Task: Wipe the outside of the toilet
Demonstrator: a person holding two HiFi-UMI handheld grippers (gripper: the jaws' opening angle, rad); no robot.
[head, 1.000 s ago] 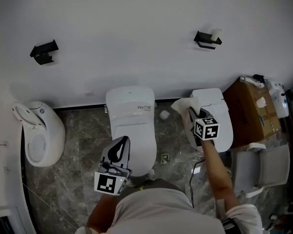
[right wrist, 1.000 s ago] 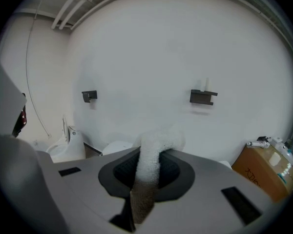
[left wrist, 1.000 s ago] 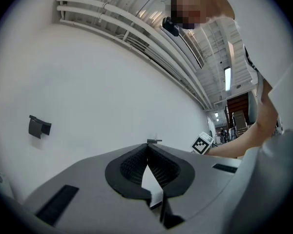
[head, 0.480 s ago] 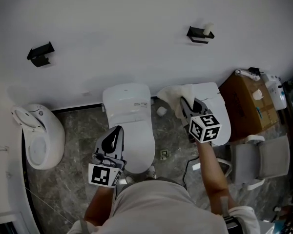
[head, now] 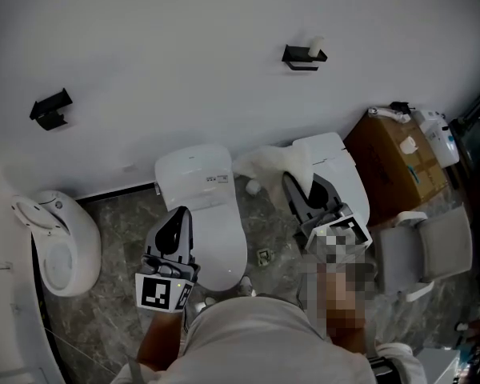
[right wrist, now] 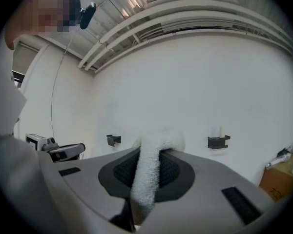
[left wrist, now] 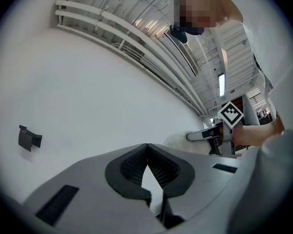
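Leftmost in the head view, a low white bowl fixture (head: 62, 238) stood on the grey marbled floor (head: 120, 238), with a black wall bracket (head: 50, 108) above it. Both sat a little further left in the frame than a second before.

Next came the middle toilet (head: 216, 214), its lid down. The left gripper (head: 179, 218) hung over the lid's left front, much where it had been a second earlier. Its jaws were pressed together at the tips with nothing between them.

Between the two toilets, near the wall, the white cloth (head: 266, 160) hung over the gap just beside the left rear corner of the right toilet (head: 342, 178). A second earlier it had lain against that toilet's left rear edge, so it had swung leftward. The right gripper (head: 294, 189) had its jaws clamped on the cloth, which ran up between the pads and folded over their tips. The gripper itself had come off the lid toward that toilet's left flank.

Above, a second black bracket (head: 304, 56) was fixed on the wall. At the right stood a cardboard box (head: 392, 162) and, below it, a grey chair (head: 428, 250).
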